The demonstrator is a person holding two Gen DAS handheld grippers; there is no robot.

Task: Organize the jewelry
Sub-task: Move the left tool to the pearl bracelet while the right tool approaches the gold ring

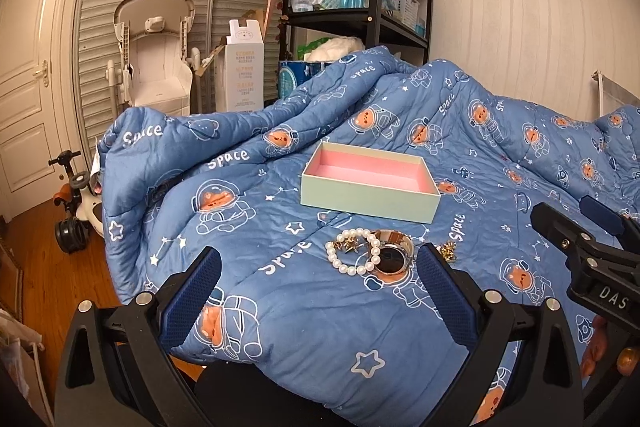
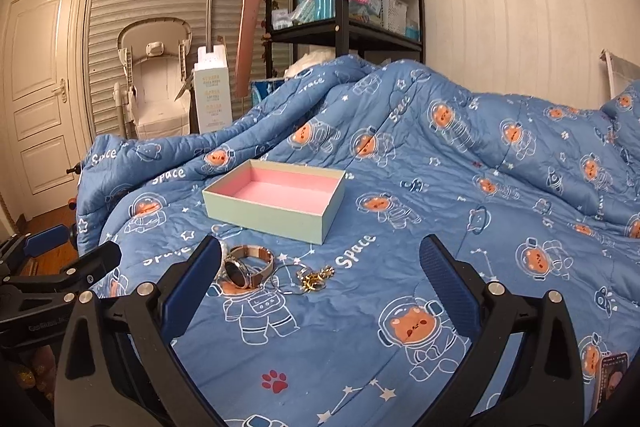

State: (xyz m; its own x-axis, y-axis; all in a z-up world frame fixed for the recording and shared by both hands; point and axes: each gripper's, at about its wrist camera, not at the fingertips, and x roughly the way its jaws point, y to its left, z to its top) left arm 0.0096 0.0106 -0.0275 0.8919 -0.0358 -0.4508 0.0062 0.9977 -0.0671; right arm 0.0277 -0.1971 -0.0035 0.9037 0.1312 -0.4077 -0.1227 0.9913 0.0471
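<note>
Quilt (image 1: 320,327): box (image 1: 370,201), bracelet (image 1: 352,269), watch (image 1: 394,259)

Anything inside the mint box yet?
No. The mint box shows only its pink lining. The floor strip behind its near wall is hidden. The pearl bracelet and watch lie on the quilt.

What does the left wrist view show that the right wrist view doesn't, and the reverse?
Left wrist only: the whole pearl bracelet beside the watch, and a ride-on toy on the floor.
Right wrist only: a thin ring and a red paw print on the quilt.
Both: the empty pink-lined box, gold trinkets, the blue quilt, both grippers' jaws open.
</note>
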